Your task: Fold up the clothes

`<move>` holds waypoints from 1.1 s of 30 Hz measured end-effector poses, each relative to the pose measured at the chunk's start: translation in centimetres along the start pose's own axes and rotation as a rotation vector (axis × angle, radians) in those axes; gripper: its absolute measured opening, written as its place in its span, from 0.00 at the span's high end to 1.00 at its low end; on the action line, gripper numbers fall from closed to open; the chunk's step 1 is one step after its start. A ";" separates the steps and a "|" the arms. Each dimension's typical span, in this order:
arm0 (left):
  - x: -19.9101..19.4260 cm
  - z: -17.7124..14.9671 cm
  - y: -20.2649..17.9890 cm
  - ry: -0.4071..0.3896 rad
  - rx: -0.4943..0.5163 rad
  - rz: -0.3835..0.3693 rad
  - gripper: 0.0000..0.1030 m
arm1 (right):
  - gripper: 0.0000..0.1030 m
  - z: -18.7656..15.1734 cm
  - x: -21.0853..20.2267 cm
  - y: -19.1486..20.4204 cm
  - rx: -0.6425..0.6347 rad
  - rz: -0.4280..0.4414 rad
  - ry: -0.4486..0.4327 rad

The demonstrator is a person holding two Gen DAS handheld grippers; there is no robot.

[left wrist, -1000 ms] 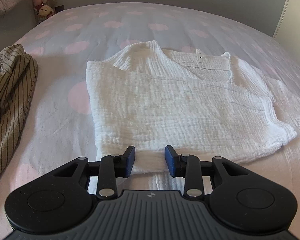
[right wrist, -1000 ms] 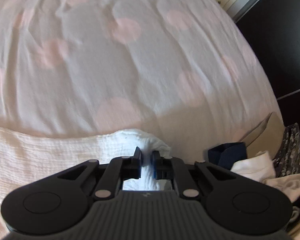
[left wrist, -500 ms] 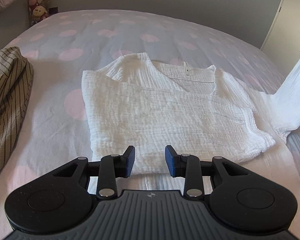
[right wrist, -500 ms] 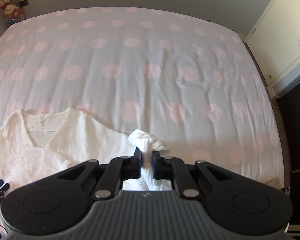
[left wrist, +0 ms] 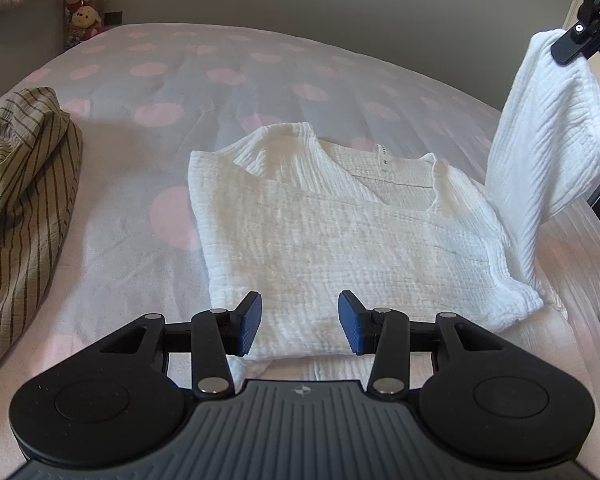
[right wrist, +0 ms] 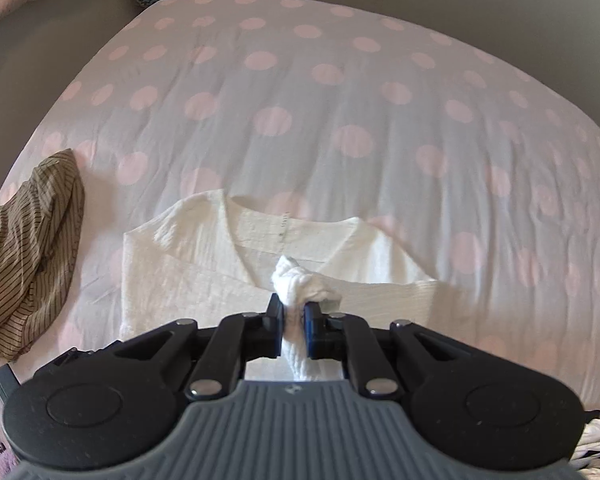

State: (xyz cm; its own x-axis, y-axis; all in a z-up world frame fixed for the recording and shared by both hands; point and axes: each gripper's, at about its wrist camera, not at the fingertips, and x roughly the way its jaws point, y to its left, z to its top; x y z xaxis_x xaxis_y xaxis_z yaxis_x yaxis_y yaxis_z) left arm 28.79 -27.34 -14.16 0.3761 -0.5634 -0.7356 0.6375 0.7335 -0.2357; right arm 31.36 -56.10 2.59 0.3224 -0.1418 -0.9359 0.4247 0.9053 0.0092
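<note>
Left claw [left wrist: 299, 323]: spread wide, empty, poised over near hem of white shirt [left wrist: 340, 240].
Right claw [right wrist: 293, 322]: clamped on bunched sleeve [right wrist: 302, 284], lifted above shirt.
Shirt: flat on polka-dot bed [right wrist: 340, 92], partly folded.
Striped garment [left wrist: 24, 184]: heaped on bed, left of shirt.

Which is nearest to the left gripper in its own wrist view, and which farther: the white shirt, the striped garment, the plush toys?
From the left gripper:
1. White shirt, directly ahead, its hem between the open fingers.
2. Striped garment, on the left of the bed.
3. Plush toys, far left corner by the wall.
</note>
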 end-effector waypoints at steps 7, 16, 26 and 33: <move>0.2 0.1 1.5 -0.008 -0.048 0.010 0.61 | 0.75 -0.5 6.9 4.6 -0.017 0.130 0.043; -0.1 0.4 1.3 -0.037 -0.088 -0.066 0.61 | 0.66 -3.0 7.3 2.8 -0.017 0.188 -0.025; 1.1 -0.9 -4.8 0.022 0.085 -0.182 0.50 | 0.64 -13.5 7.8 -8.0 0.036 0.100 -0.061; 3.4 -2.0 -7.2 0.019 0.151 -0.128 0.63 | 0.55 -20.3 10.6 -12.4 -0.096 -0.002 -0.046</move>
State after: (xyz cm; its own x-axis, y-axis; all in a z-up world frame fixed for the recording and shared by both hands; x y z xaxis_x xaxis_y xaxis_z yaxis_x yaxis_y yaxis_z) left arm 24.11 -33.72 -16.22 0.2735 -0.6404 -0.7177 0.7734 0.5900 -0.2318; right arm 12.38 -60.70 -14.57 0.3610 -0.1593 -0.9189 0.3427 0.9390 -0.0282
